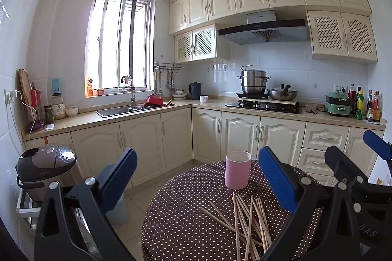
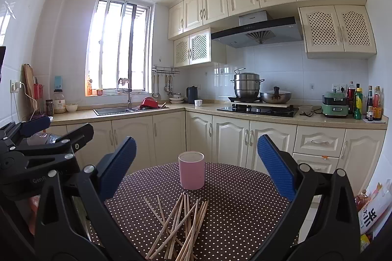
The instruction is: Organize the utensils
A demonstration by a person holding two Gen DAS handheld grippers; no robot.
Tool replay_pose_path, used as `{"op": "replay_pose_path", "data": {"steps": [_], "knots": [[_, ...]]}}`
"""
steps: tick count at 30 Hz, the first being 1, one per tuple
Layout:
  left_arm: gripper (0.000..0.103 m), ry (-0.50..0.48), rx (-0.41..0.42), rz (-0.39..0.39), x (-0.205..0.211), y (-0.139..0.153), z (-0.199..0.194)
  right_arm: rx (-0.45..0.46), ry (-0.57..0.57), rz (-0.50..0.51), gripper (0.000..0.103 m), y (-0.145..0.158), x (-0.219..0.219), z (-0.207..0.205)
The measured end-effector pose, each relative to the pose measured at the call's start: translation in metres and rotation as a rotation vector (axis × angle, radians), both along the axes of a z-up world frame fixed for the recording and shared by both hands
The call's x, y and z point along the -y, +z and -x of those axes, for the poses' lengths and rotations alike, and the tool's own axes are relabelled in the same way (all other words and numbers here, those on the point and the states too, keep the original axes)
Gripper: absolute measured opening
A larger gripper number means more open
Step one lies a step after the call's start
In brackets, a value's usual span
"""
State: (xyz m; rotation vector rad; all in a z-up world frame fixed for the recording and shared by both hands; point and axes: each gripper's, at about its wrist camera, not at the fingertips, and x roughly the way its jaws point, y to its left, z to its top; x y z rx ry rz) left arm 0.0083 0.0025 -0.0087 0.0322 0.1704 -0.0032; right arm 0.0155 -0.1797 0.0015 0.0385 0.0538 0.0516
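Observation:
Several wooden chopsticks lie in a loose crossed pile on the round table with a brown polka-dot cloth; the pile also shows in the right wrist view. A pink cylindrical cup stands upright behind the pile, seen too in the right wrist view. My left gripper is open and empty, held above the table's left side. My right gripper is open and empty, held above the near edge, with the cup and pile between its fingers in view.
Kitchen counters run along the back with a sink, a stove with pots and bottles. A rice cooker stands on a stand left of the table. Bags lie on the floor at the right.

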Motion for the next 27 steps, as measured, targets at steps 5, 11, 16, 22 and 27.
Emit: {"op": "replay_pose_path", "data": {"steps": [5, 11, 16, 22, 27], "knots": [[0.098, -0.002, -0.015, -0.004, 0.005, 0.000, -0.007, -0.012, 0.001, -0.007, 0.097, -0.004, 0.002, -0.003], [0.098, 0.001, -0.032, -0.013, 0.011, -0.006, -0.014, -0.028, 0.001, -0.012, 0.097, -0.009, 0.004, -0.009], [0.098, 0.003, -0.060, -0.022, 0.012, -0.013, -0.024, -0.048, -0.012, -0.009, 0.097, -0.014, 0.004, -0.016], [0.098, 0.002, -0.120, -0.027, 0.016, -0.027, -0.043, -0.092, -0.015, -0.009, 0.097, -0.024, 0.008, -0.029], [0.098, -0.012, -0.175, -0.038, 0.020, -0.043, -0.063, -0.144, -0.008, -0.017, 0.097, -0.038, 0.013, -0.045]]}}
